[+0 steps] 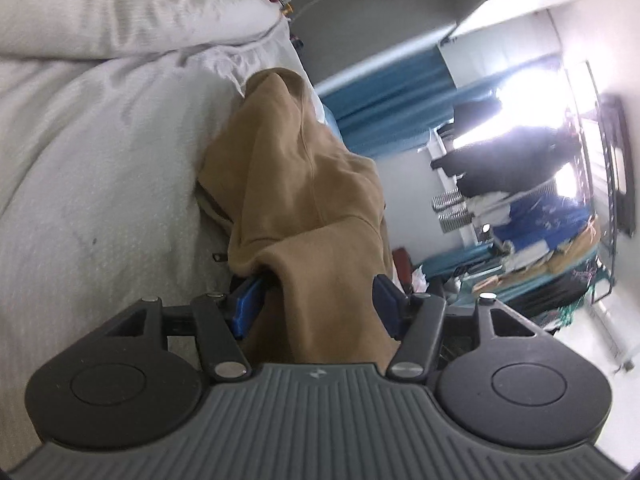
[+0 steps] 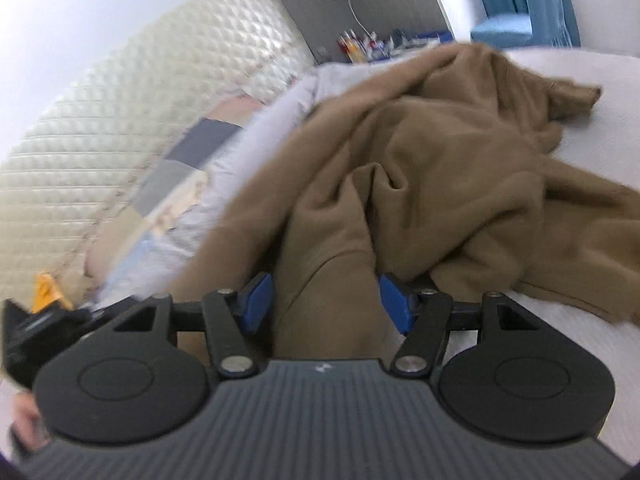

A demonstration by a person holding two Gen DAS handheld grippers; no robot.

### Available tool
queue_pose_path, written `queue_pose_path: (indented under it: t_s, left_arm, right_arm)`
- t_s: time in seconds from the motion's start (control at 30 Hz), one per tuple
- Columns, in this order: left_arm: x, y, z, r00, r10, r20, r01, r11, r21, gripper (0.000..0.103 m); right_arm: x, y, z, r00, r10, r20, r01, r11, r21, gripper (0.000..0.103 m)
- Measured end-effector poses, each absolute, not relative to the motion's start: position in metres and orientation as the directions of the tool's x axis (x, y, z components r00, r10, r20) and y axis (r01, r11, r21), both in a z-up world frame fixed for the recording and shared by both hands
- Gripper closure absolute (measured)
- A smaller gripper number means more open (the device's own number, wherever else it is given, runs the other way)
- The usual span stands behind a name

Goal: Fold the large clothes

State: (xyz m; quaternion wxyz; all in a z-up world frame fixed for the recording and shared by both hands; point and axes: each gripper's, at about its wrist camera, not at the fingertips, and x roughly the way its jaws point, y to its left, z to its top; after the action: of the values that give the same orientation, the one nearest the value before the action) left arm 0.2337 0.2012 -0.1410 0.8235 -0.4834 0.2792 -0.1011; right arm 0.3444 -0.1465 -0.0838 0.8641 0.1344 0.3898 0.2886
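In the left wrist view, the far left is filled by a pale grey duvet [image 1: 92,184] bunched in two thick rolls on the bed, with a torn cream patch at the top edge. Just right of it lies the one tan garment [image 1: 304,184], heaped in a long ridge that runs from near the bed's far edge back toward the camera and passes between the fingers of the left gripper [image 1: 314,304]. Its jaws stand fairly wide, one blue pad [image 1: 246,306] on each side, with a fold of the cloth lying between them; whether the pads press on it is hard to tell, and a gap shows beside the right pad. Further right come a blue curtain [image 1: 384,92], then a bright window with dark clothes hanging before it, and a cluttered rack [image 1: 560,248] at the far right. In the right wrist view, which is blurred, a quilted cream headboard [image 2: 100,128] takes up the left, with a patchwork pillow [image 2: 188,168] below it and a small orange object by the gripper's left side. The same tan garment [image 2: 440,160] sprawls in crumpled folds over the white sheet [image 2: 600,320], and a thick fold runs down between the two blue pads of the right gripper [image 2: 326,302], whose jaws also stand fairly wide. At the top, small bottles crowd a shelf.
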Motion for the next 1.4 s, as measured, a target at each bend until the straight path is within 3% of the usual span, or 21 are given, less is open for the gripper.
queue_pose_path:
  t_s: [0.23,0.3,0.37,0.43,0.47,0.63,0.77,0.97,1.17,1.33,1.4]
  left_arm:
    - [0.265,0.2,-0.173,0.781,-0.505,-0.368,-0.087,0.495,-0.864,0.038]
    - [0.272,0.202,-0.179,0.779,-0.516,-0.356,-0.079,0.483,-0.872,0.041]
    - [0.276,0.202,-0.18,0.786,-0.528,-0.322,-0.04,0.476,-0.879,0.05]
    - [0.278,0.203,-0.18,0.79,-0.545,-0.282,-0.003,0.456,-0.89,0.073]
    - [0.278,0.204,-0.18,0.791,-0.555,-0.257,0.017,0.439,-0.898,0.079]
    - [0.265,0.211,-0.169,0.818,-0.558,-0.137,0.101,0.374,-0.922,0.095]
    - [0.247,0.213,-0.148,0.829,-0.559,-0.034,0.194,0.345,-0.918,0.096]
    - [0.217,0.202,-0.124,0.786,-0.613,0.077,0.304,0.276,-0.912,0.096]
    - [0.181,0.162,-0.116,0.714,-0.701,0.005,0.308,0.307,-0.9,0.096]
    - [0.169,0.117,-0.119,0.663,-0.71,-0.237,0.202,0.474,-0.857,0.095]
    - [0.168,0.108,-0.126,0.646,-0.713,-0.274,0.168,0.482,-0.86,0.095]
  right_arm:
    - [0.394,-0.124,-0.136,0.442,0.69,-0.573,-0.385,0.723,0.574,0.042]
    - [0.398,-0.125,-0.143,0.43,0.704,-0.565,-0.37,0.709,0.601,0.063]
    - [0.396,-0.128,-0.145,0.435,0.719,-0.543,-0.371,0.692,0.619,0.071]
    - [0.388,-0.128,-0.137,0.458,0.722,-0.519,-0.398,0.688,0.606,0.078]
    - [0.382,-0.129,-0.131,0.471,0.719,-0.511,-0.407,0.691,0.597,0.082]
    - [0.343,-0.146,-0.087,0.527,0.741,-0.417,-0.474,0.663,0.58,0.085]
    - [0.303,-0.166,-0.052,0.592,0.732,-0.338,-0.505,0.663,0.553,0.086]
    - [0.233,-0.202,-0.016,0.679,0.673,-0.293,-0.463,0.702,0.541,0.086]
    - [0.173,-0.26,-0.016,0.756,0.574,-0.314,-0.346,0.758,0.553,0.086]
    - [0.148,-0.284,-0.052,0.768,0.466,-0.44,-0.172,0.811,0.559,0.086]
    - [0.15,-0.281,-0.06,0.763,0.456,-0.459,-0.132,0.804,0.58,0.086]
